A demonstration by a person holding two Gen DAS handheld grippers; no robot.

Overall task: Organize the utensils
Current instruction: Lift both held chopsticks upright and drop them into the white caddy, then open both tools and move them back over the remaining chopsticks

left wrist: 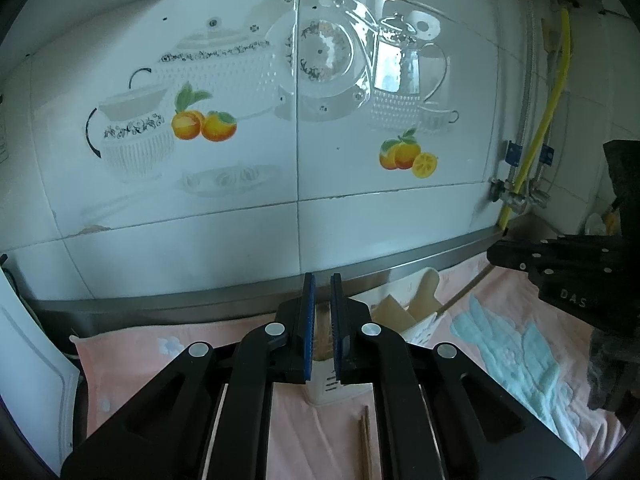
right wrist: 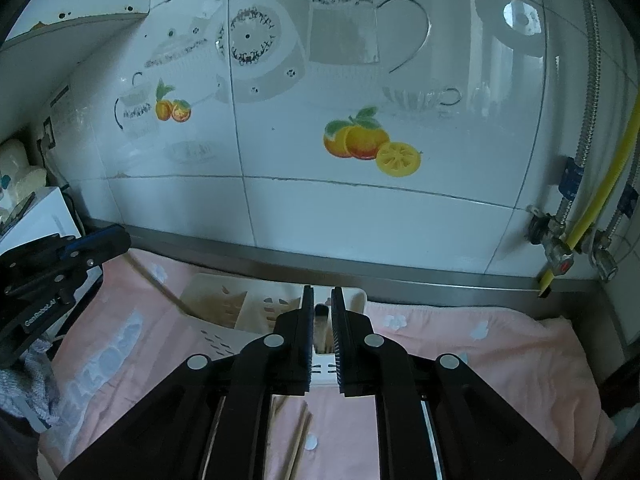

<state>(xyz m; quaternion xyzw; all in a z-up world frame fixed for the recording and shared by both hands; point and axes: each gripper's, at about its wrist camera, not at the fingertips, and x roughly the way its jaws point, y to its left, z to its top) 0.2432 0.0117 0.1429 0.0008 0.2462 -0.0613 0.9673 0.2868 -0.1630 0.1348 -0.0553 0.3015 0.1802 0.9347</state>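
Holding both grippers above the pink towel (right wrist: 500, 344), I judge the sorting has barely begun. The left gripper (left wrist: 323, 326) and the right gripper (right wrist: 321, 334) both show narrow jaws with nothing between them. The chopsticks (right wrist: 298, 448) lie on the towel, near the white utensil holder (right wrist: 224, 312). Next I must lower and open wider around them.

Light: dim, cool blue-green cast in both views.
Glare: window reflections on the glossy wall tiles (left wrist: 384, 68), upper right.
Distortion: strong fisheye bending, dark vignette at corners.
Focus: the pink cloth (right wrist: 460, 360) looks soft.
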